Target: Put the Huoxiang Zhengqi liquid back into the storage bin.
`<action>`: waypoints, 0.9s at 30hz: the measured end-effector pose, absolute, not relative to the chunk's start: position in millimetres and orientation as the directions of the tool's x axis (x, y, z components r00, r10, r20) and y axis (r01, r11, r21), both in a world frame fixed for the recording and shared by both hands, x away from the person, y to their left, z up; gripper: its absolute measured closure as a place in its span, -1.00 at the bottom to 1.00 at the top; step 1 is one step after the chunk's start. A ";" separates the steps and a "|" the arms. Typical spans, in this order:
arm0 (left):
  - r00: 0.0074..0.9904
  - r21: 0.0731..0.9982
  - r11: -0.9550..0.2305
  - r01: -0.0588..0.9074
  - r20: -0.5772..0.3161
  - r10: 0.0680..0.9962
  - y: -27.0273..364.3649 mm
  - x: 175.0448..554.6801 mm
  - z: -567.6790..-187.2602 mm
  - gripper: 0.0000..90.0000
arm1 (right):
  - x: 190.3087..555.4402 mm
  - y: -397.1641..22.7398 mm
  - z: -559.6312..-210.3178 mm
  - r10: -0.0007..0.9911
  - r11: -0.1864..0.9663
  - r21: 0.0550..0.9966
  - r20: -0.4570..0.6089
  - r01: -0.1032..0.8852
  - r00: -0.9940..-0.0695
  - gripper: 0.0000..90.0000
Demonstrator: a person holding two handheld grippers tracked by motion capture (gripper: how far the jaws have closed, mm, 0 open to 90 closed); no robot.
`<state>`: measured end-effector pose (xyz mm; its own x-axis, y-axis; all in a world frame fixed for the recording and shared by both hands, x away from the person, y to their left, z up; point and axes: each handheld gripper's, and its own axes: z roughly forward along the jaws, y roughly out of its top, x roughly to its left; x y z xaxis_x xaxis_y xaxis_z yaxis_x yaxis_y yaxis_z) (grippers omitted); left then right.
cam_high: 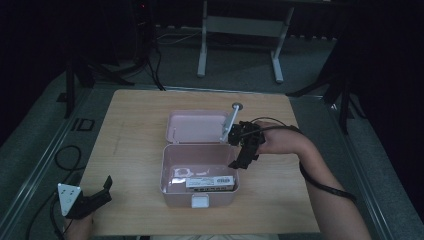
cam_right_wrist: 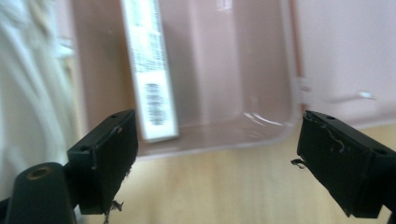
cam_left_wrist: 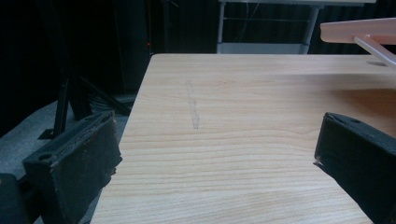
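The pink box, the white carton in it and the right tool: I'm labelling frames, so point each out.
pink box (cam_high: 173,192): high view, front left wall.
white carton (cam_high: 210,182): high view, label face.
right tool (cam_high: 235,165): high view, between its tips.

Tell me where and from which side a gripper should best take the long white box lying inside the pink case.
Probably across the narrow width of the white box, near its right end, coming from above: it lies flat in the open pink case, whose walls block a level approach.

Setting is looking like a lab or test room — a bare wooden table (cam_high: 150,110) is standing on grey carpet, black tripod legs (cam_high: 75,80) and cables (cam_high: 67,160) are surrounding it, a metal-framed bench (cam_high: 240,30) behind.
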<state>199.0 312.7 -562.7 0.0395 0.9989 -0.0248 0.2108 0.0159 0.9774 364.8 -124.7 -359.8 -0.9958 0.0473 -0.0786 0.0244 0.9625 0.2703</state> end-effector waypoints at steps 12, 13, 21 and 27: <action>0.045 0.977 0.014 0.215 -0.024 0.999 312.8 198.9 -562.6 -1.00 | 380.2 -163.1 -389.3 0.123 0.936 0.345 -0.125 0.073 -0.984 -0.71; 0.045 0.977 0.014 0.214 -0.024 0.999 312.8 198.9 -562.6 -1.00 | 382.2 -169.5 -399.7 0.143 0.928 0.362 -0.122 0.090 -0.982 -0.71; 0.047 0.976 0.015 0.215 -0.025 0.999 312.6 199.0 -562.6 -1.00 | 390.6 -194.7 -450.3 0.241 0.898 0.408 -0.138 0.166 -0.961 -0.72; 0.047 0.976 0.014 0.216 -0.025 0.999 312.7 199.0 -562.5 -1.00 | 394.2 -213.4 -478.7 0.326 0.847 0.479 -0.128 0.229 -0.937 -0.72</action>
